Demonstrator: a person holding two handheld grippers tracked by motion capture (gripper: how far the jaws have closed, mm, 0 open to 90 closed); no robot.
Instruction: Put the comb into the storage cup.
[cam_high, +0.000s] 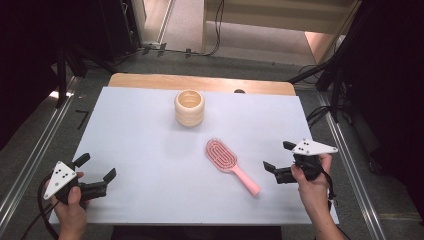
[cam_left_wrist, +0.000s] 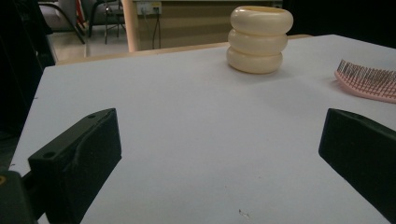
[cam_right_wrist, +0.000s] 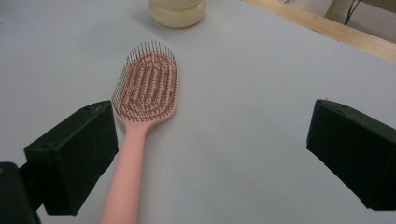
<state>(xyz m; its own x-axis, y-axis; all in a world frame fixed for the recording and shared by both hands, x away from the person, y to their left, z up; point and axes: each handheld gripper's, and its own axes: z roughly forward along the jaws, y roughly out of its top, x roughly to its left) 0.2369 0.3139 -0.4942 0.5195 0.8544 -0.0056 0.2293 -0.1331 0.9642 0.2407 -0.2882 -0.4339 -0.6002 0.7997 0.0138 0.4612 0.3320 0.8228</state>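
A pink hairbrush (cam_high: 230, 164) lies bristles up on the white table, head toward the far left, handle toward the near right. A cream ribbed cup (cam_high: 189, 107) stands upright behind it. My right gripper (cam_high: 278, 157) is open just right of the handle's end, nothing between its jaws; in the right gripper view the hairbrush (cam_right_wrist: 140, 116) runs past the left jaw, with the cup (cam_right_wrist: 177, 11) at the top edge. My left gripper (cam_high: 96, 167) is open at the near left corner, empty. The left gripper view has the cup (cam_left_wrist: 259, 39) ahead and the brush head (cam_left_wrist: 369, 81) at right.
The white sheet (cam_high: 150, 150) covers a wooden table whose bare far edge (cam_high: 200, 82) shows behind it. Metal rails run along the floor at both sides. Cables and dark stands sit beyond the table.
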